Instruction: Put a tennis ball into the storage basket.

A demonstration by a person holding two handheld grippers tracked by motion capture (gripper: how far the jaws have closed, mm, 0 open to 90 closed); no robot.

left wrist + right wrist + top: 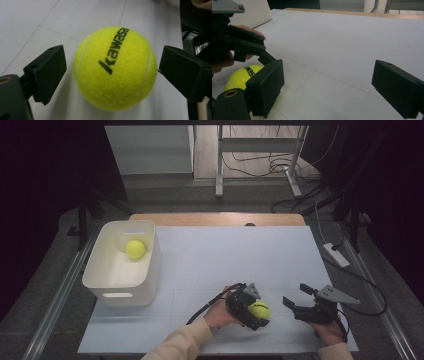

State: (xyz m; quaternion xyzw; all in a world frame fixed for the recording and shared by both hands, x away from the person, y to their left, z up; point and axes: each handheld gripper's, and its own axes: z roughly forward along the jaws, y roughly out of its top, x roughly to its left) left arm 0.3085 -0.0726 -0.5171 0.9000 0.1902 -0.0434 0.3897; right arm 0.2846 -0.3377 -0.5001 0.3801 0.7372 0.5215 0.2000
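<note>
The tennis ball (259, 310) lies on the white table (225, 255) near the person's edge, and the left gripper (255, 312) has its two black jaws set on either side of it. In the left gripper view the ball (114, 68) sits squarely between the pads: a sliver of table shows at the left pad, while the right pad stands at the ball's very edge, so the jaws are spread and bracket the ball rather than pinch it. That placement looks like the setup for a grasp, with the jaws lined up across the widest part of the ball. Just beside it, the right gripper (296, 301) rests low in the person's right hand (330, 332), jaws spread wide with nothing between them; it seems parked out of the way while the left does the work. Farther off, at the table's left side, a white bin (120, 292) stands upright and holds a second tennis ball (135, 248). Judging from that, the near ball is likely bound for the same bin.
</note>
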